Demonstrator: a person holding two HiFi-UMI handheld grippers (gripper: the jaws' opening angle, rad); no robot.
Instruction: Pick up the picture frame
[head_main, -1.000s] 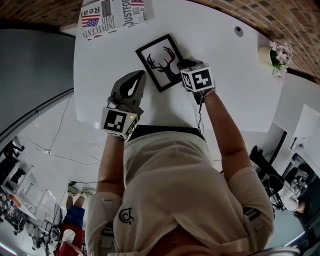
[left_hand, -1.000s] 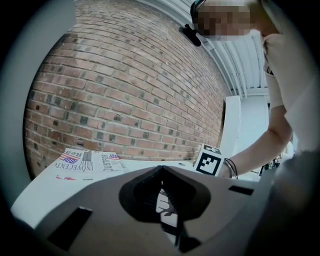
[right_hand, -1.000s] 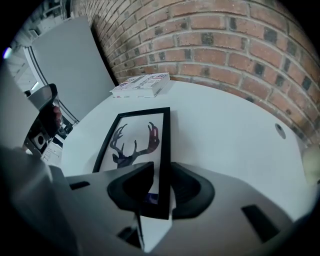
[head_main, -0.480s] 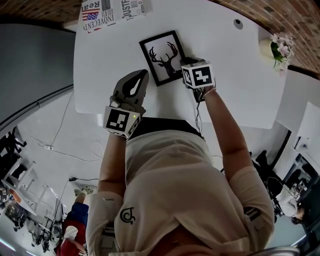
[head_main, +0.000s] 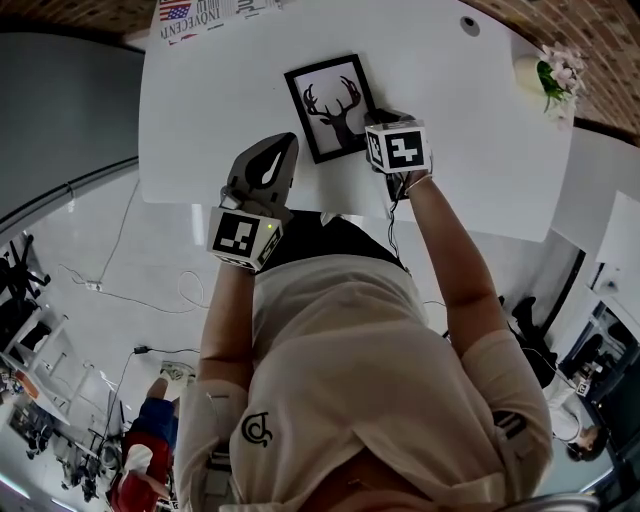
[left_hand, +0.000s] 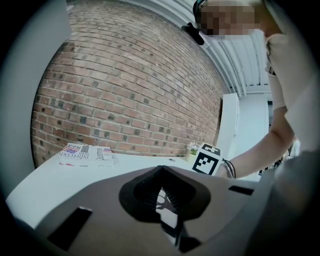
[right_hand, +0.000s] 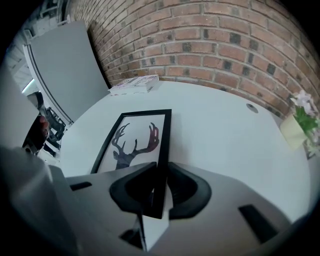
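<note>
Cream pot (head_main: 527, 76) far right, pink flowers (head_main: 560, 68) inside. Black picture frame (head_main: 330, 107), deer silhouette — right gripper (right_hand: 159, 192) jaws just closing, pinching its edge; left gripper (left_hand: 161, 189) pressed together, empty.

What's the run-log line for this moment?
phase: grasp | right claw: just been closing, now clamped on picture frame edge | left claw: shut, empty | picture frame: deer print, on white table
</note>
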